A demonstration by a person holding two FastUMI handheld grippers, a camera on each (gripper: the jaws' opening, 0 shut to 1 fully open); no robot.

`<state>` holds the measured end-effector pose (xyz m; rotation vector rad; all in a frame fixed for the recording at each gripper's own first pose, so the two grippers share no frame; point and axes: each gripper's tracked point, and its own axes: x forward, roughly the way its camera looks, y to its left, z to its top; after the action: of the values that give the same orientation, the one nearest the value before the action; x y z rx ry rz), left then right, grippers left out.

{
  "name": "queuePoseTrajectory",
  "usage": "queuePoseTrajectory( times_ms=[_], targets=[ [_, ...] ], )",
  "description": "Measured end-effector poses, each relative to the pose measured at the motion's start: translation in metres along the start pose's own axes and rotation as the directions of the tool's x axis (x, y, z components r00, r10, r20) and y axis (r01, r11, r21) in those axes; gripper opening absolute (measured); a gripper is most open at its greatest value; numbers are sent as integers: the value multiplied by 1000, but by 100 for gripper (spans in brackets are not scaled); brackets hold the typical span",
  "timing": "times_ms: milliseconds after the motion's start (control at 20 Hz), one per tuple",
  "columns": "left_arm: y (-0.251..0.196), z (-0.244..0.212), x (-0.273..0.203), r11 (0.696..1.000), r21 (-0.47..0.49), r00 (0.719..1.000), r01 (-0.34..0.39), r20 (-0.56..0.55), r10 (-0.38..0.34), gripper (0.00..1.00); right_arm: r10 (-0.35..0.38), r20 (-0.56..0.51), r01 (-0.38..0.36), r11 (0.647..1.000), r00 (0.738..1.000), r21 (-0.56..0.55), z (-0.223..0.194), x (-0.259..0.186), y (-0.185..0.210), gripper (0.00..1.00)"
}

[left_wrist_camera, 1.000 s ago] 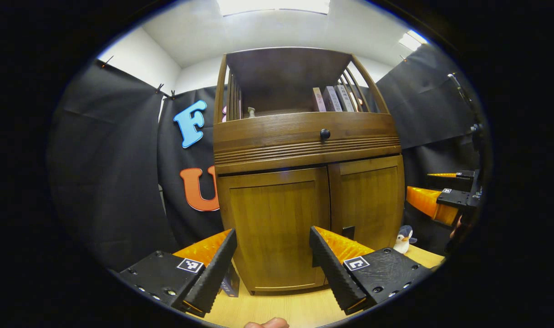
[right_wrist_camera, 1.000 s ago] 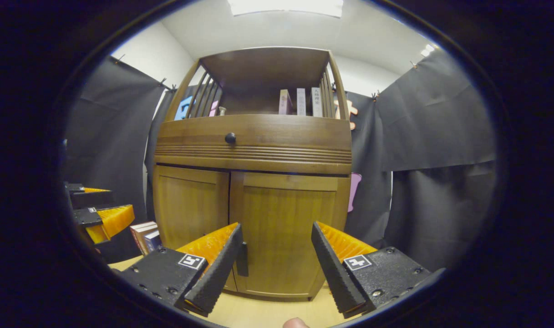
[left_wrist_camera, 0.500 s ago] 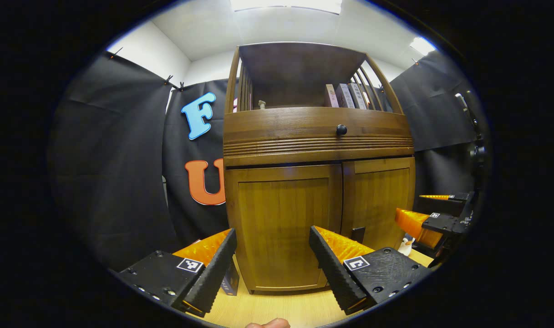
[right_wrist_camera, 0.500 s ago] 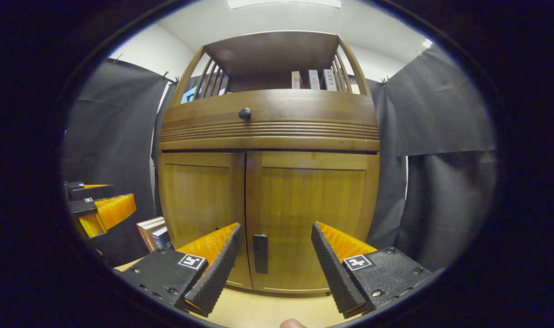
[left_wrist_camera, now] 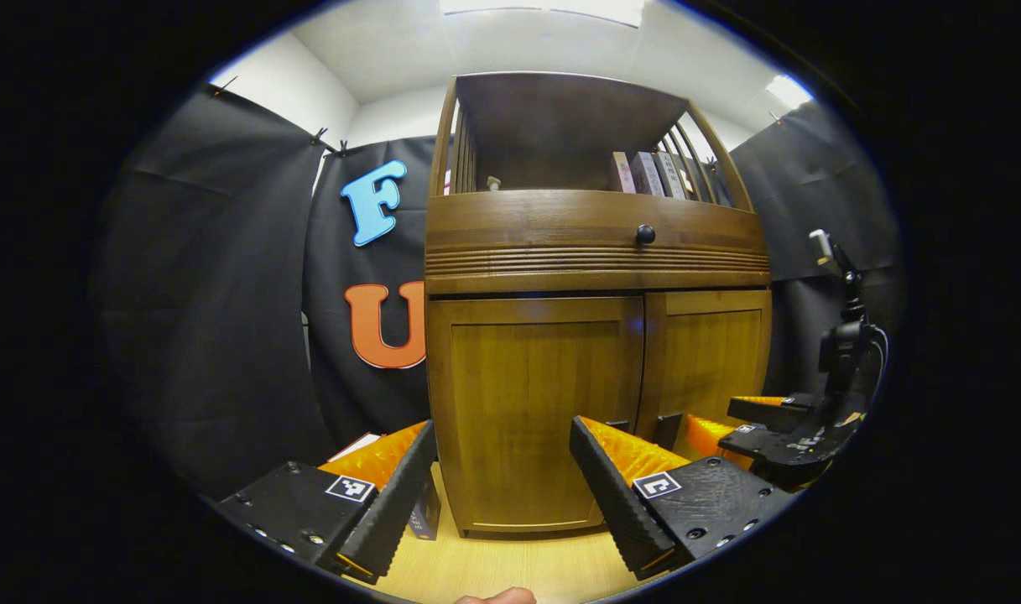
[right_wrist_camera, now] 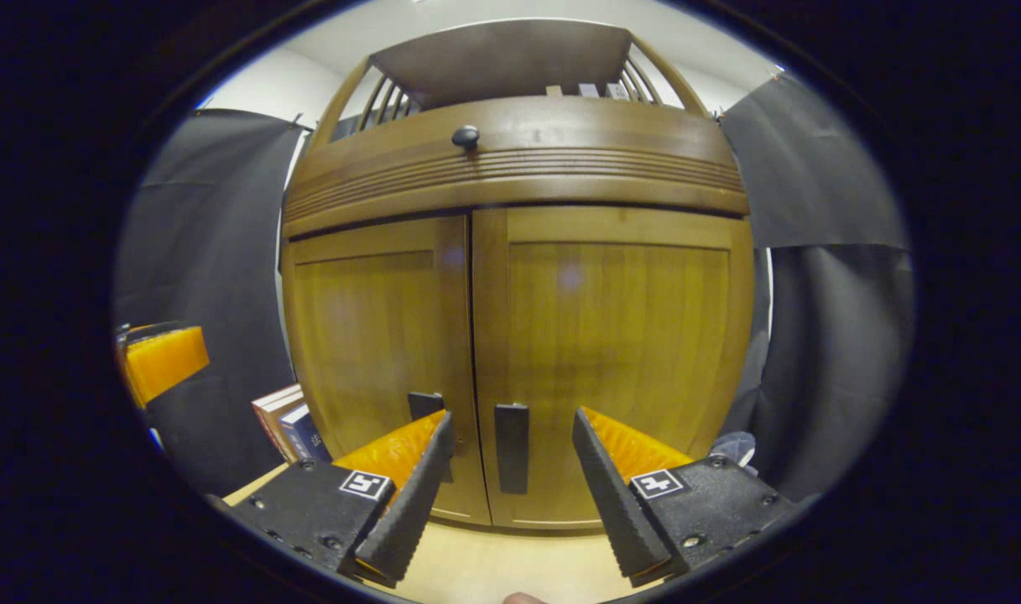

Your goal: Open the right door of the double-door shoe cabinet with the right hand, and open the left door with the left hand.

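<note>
The brown wooden shoe cabinet stands on the table with its left door (left_wrist_camera: 531,411) and right door (right_wrist_camera: 619,335) both closed. Two dark upright handles flank the centre seam: the right door's handle (right_wrist_camera: 511,448) and the left door's handle (right_wrist_camera: 424,404). My right gripper (right_wrist_camera: 508,417) is open, close to the doors, and the right handle shows in the gap between its fingers, apparently untouched. My left gripper (left_wrist_camera: 502,436) is open farther back, facing the left door panel. The right gripper (left_wrist_camera: 762,428) also shows low by the right door.
Books (right_wrist_camera: 288,419) lean against the cabinet's left side on the light wooden table (left_wrist_camera: 518,562). A drawer with a round dark knob (left_wrist_camera: 645,234) sits above the doors, and more books (left_wrist_camera: 644,172) stand on the open shelf. A black camera stand (left_wrist_camera: 841,335) rises at the right.
Both grippers moved toward the cabinet. The right one came much closer and lower, so the right door's handle now lies between its fingers in view. Both doors stayed closed.
</note>
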<state>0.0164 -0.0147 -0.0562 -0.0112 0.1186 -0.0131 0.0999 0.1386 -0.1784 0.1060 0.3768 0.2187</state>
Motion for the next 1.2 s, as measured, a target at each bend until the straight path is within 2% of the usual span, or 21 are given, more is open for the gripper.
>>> queuePoseTrajectory(
  times_ms=[150, 450, 800, 1200],
  targets=[
    [-1, -4, -1, 1000, -14, 1000, 5, -16, -5, 96, -6, -75, 7, 1000, 997, 10, -28, 23, 3, 83],
    [6, -11, -5, 1000, -15, 999, -18, -49, 17, 96, -27, -140, 32, 999, 990, 37, -57, 61, 1, 70],
    [13, -28, 0, 999, -19, 995, -34, -99, 32, 96, -46, -144, 57, 996, 989, 71, -65, 84, 1, 42],
    [16, -16, 1, 999, 1, 997, -38, -68, 38, 96, -83, -130, 91, 994, 988, 58, -66, 87, 0, 31]
  ],
)
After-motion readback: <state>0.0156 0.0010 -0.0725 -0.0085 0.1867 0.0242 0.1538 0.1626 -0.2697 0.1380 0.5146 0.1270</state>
